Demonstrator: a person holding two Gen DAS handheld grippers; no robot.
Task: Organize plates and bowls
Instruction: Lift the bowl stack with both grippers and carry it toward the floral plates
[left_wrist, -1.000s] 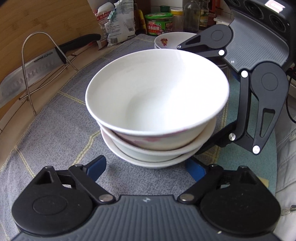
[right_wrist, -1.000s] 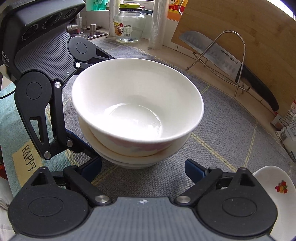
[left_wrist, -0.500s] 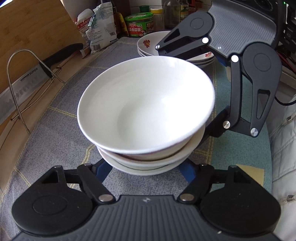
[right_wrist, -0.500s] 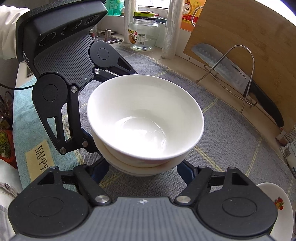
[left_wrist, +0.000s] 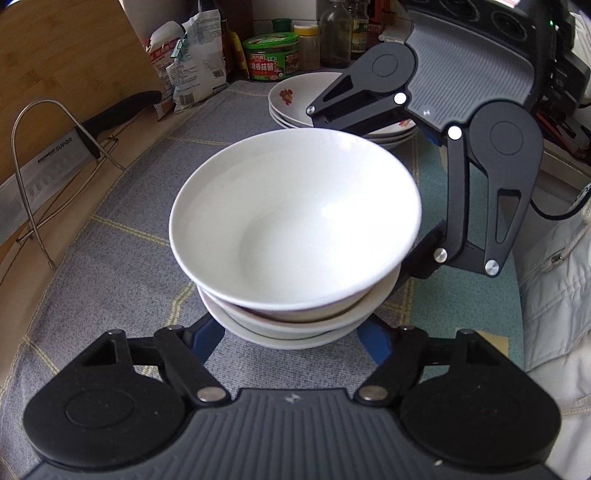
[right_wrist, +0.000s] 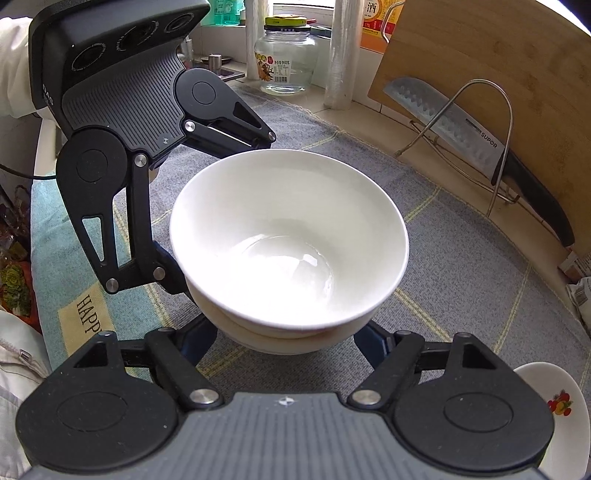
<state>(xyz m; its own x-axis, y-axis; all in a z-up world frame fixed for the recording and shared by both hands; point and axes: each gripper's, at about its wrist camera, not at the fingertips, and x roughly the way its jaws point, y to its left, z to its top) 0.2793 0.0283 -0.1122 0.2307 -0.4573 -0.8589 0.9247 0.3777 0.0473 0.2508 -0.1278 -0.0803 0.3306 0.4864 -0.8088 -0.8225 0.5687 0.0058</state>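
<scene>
- Stack of white bowls (left_wrist: 295, 236), glossy and empty, nested, top one tilted.
- Left gripper (left_wrist: 291, 334) pinches the stack's base; right gripper (right_wrist: 286, 338) clasps it opposite, both angled downward.

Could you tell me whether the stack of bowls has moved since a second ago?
Yes. The bowl stack is lifted off the cloth and sits closer to the flowered plates in the left view.
</scene>
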